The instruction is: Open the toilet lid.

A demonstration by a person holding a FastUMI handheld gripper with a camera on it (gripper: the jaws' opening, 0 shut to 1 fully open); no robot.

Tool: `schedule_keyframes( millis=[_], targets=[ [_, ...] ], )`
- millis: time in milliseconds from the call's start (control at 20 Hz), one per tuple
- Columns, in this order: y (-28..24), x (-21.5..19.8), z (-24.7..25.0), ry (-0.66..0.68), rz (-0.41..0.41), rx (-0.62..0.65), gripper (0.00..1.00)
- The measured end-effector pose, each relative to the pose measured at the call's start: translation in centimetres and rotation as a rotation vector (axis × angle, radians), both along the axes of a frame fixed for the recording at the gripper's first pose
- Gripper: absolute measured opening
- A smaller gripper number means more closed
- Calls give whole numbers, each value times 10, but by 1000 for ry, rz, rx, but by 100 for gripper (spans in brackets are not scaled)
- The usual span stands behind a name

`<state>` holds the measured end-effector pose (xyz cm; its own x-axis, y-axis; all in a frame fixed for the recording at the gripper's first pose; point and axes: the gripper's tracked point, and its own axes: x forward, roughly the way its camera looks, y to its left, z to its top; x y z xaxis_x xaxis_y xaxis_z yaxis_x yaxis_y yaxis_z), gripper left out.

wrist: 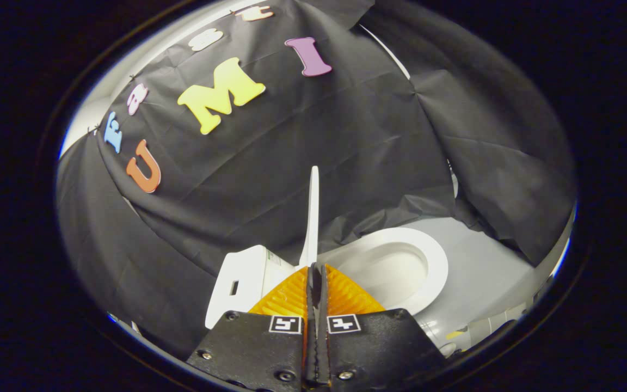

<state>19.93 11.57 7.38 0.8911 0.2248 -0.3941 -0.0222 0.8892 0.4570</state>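
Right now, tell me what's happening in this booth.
A person's handheld gripper is working on a toilet. Its fingers are closed together with barely a gap, and the lid rises edge-on just ahead of the tips, standing upright. Whether the fingers pinch the lid's edge cannot be told. The seat is down and the bowl is exposed, so the lid looks open.

Black cloth point(313, 136): creased, hung in overlapping panels, covers booth wall.
Second cloth panel point(498, 152): right of main cloth, its lower edge draped onto floor.
White wall strip point(183, 27): bare, above upper-left edge of cloth.
Narrow white gap point(392, 57): between the two cloth panels, near top.
Grey floor point(482, 272): smooth, below cloth's lower-right hem.
Pale object with yellow mark point(487, 326): on floor, well below cloth; too small to identify.
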Motion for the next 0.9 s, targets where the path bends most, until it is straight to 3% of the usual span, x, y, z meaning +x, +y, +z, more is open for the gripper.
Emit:
schedule_keyframes(
  millis=[900],
  targets=[
    [109,-9,33,-110,132,-164,4]
  ],
)
